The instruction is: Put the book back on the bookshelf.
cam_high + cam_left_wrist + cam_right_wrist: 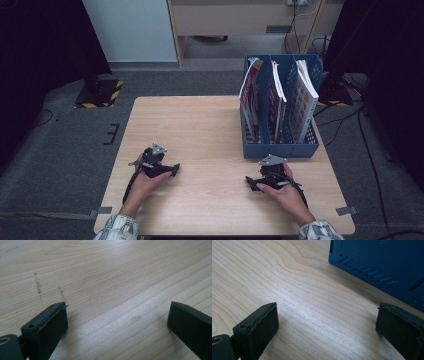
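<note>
Both tongs resting wide open, gripping nothing: left (176, 170), right (247, 181) on tabletop (200, 130) | step: I'm idling pre-reach | next: right reaching for blue file rack (280, 145).

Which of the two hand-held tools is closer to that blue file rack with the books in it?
The right tool. It rests on the table just in front of the blue file rack, open. The left tool lies far off toward the table's left side, also open.
</note>
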`<action>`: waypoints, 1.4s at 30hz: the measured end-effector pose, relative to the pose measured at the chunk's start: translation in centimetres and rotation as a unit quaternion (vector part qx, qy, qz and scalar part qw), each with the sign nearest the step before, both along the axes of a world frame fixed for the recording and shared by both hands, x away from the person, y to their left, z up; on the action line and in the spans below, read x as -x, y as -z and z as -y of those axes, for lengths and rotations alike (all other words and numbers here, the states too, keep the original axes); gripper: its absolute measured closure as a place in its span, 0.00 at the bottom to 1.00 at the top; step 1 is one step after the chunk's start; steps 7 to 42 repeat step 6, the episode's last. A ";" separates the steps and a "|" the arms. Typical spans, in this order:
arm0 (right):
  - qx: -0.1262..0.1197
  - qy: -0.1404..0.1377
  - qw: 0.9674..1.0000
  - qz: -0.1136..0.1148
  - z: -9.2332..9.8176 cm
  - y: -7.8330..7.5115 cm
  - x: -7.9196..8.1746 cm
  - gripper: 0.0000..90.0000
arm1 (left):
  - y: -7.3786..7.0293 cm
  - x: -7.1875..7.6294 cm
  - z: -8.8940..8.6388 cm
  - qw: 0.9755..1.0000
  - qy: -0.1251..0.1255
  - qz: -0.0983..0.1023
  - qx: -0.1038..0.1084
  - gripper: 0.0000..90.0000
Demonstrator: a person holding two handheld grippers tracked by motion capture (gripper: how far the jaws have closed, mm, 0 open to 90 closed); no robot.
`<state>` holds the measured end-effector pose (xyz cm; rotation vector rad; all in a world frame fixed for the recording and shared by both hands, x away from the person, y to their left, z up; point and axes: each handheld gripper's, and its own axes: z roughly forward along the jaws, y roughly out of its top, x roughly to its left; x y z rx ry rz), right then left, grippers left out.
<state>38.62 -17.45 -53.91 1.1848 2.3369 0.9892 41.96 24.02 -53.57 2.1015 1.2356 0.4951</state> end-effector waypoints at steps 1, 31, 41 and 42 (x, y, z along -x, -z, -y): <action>0.000 0.000 1.000 0.000 0.0 0.0 0.0 0.05 | 0.0 0.0 0.0 1.000 0.000 0.001 0.001 0.03; 0.000 0.000 1.000 -0.001 0.0 0.0 0.0 0.05 | 0.2 0.1 -0.1 1.000 0.002 0.007 0.004 0.02; 0.000 0.000 1.000 -0.001 0.0 0.0 0.0 0.05 | 0.2 0.1 -0.1 1.000 0.002 0.007 0.004 0.02; 0.000 0.000 1.000 -0.001 0.0 0.0 0.0 0.05 | 0.2 0.1 -0.1 1.000 0.002 0.007 0.004 0.02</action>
